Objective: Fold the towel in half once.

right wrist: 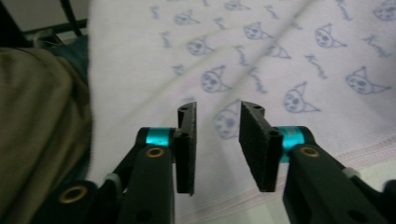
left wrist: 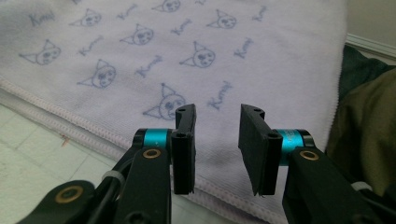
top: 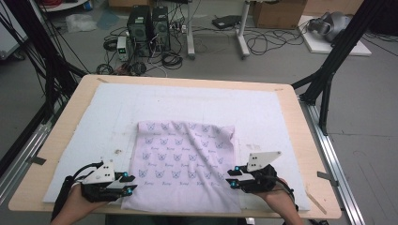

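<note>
Your folded cloth (top: 185, 161), pale lilac with small blue cat-face prints, lay flat on the white mat (top: 112, 108) that covered the wooden table (top: 305, 140). It sat toward the near side of the table, roughly in the middle between your two hands, and its near hem hung just over the table's front edge.

Your left tool (top: 127, 182) rested at the cloth's near left corner, pointing inward across the mat. Its jaws stood apart with nothing between them; in the left gripper view the left tool (left wrist: 217, 149) hovered just above the stitched hem, the cloth (left wrist: 187, 60) spreading out beyond the open gap, and the pads did not press on the fabric.

Your right tool (top: 233, 177) sat at the cloth's near right edge, pointing inward toward the left one. Its jaws were likewise parted and empty; in the right gripper view the right tool (right wrist: 217, 147) hung over the cloth (right wrist: 261, 56) close to its seamed border, without pinching it.

The two tools faced each other from opposite sides of the cloth, well apart, with the printed fabric lying smooth between them.
</note>
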